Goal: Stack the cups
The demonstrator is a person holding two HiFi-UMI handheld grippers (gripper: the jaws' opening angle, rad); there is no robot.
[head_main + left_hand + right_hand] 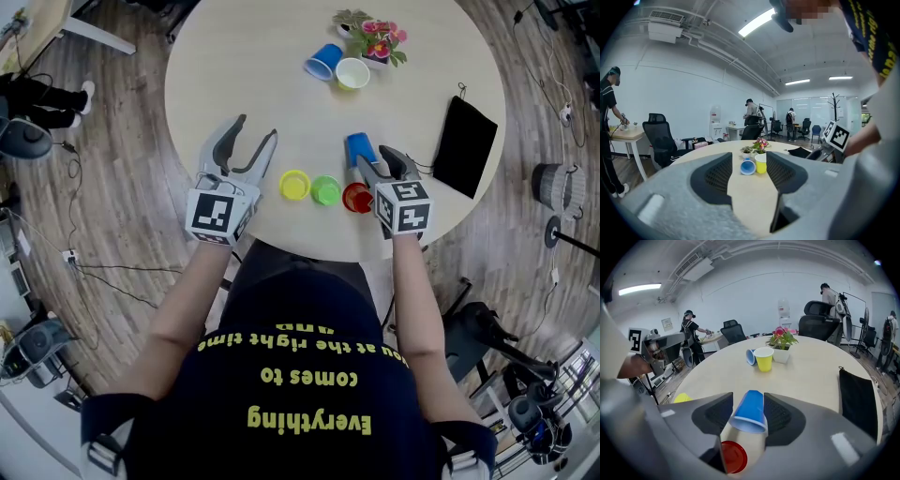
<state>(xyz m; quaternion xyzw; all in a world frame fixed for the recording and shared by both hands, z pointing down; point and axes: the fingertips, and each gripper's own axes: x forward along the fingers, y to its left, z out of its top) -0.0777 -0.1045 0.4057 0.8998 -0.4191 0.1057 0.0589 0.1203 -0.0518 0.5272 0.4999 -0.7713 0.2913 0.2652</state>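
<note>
My right gripper is shut on a blue cup, which is upside down with both pads against its sides. Just nearer to me a red cup stands upside down. A green cup and a yellow cup stand in the same row to its left. My left gripper stands open and empty over the table's left part. Far across lie a second blue cup on its side and an upright yellow cup.
The round wooden table carries a small potted plant at its far edge and a black pouch on the right. Office chairs, desks and people stand around the room.
</note>
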